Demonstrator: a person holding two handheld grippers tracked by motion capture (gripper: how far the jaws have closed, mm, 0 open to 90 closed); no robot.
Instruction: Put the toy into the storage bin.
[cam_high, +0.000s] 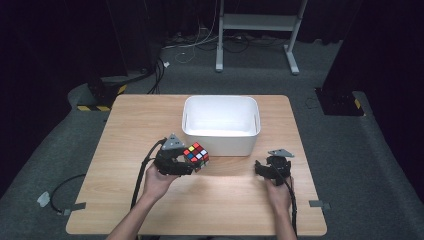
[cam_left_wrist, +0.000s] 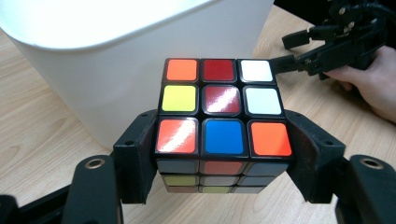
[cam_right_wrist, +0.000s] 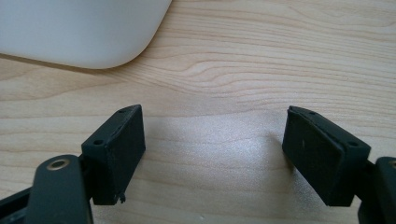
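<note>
The left gripper (cam_left_wrist: 224, 154) is clamped on the puzzle cube (cam_left_wrist: 223, 112); its two black jaws press against opposite side faces of the cube. The cube's upper face shows orange, red, white, yellow and blue tiles. In the high view the puzzle cube (cam_high: 196, 156) sits just in front of the white bin (cam_high: 221, 142), near that bin's front-left corner, left of the tabletop's centre. Whether the cube rests on the tabletop (cam_high: 230, 200) or is lifted off it cannot be determined. The white bin stands toward the far edge of the tabletop, centred. The right gripper (cam_right_wrist: 212, 154) has its jaws spread apart, with bare wood between them. It sits near the bin's front-right corner, toward the right edge of the tabletop.
</note>
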